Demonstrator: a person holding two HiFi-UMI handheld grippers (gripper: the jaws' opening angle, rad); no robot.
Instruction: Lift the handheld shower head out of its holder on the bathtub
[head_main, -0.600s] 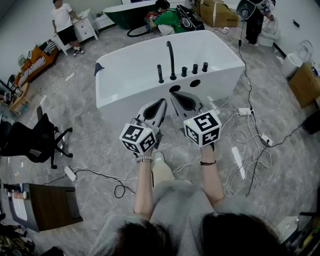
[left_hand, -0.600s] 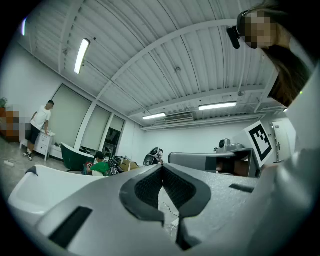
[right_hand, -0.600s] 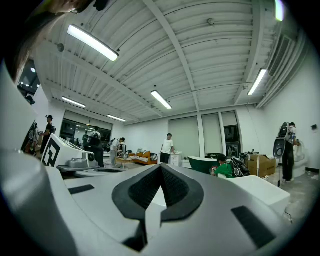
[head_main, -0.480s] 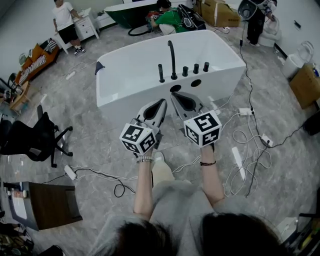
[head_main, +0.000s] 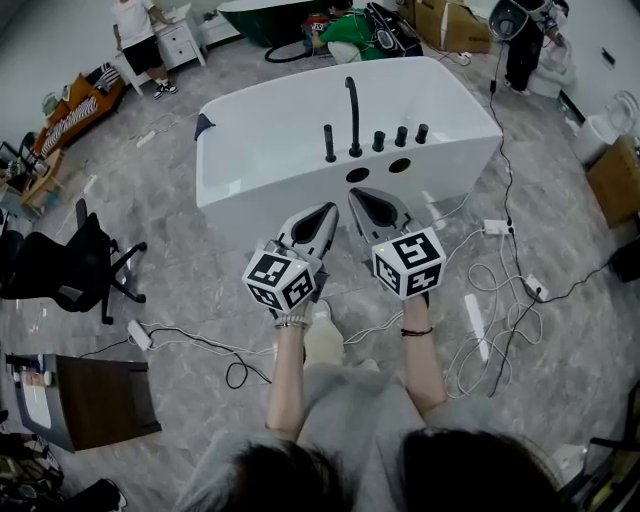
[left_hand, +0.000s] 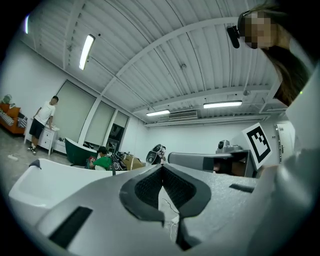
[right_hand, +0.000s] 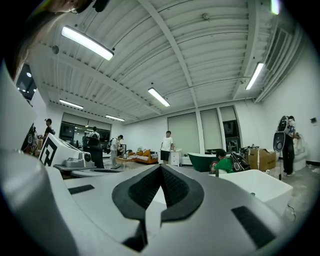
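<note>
A white bathtub (head_main: 250, 205) stands ahead of me on the grey floor. Its near rim carries black fittings: a slim upright handheld shower head (head_main: 329, 144) in its holder, a tall curved spout (head_main: 352, 112) and three knobs (head_main: 401, 136). My left gripper (head_main: 327, 209) and right gripper (head_main: 357, 194) hang side by side short of the tub's front wall, both shut and with nothing in them. The shower head is beyond both tips, untouched. The left gripper view shows closed jaws (left_hand: 161, 168) with the tub (left_hand: 40, 177) beyond; the right gripper view shows the same (right_hand: 160, 167).
Cables and a power strip (head_main: 493, 225) trail over the floor right of the tub. An office chair (head_main: 70, 270) stands at left, a dark table (head_main: 90, 400) at lower left. People and a green tub (head_main: 270, 15) are behind the white tub; cardboard boxes (head_main: 615, 180) at right.
The head view has shifted slightly, with the far people sliding toward the top edge. Both grippers remain shut and side by side in front of the tub.
</note>
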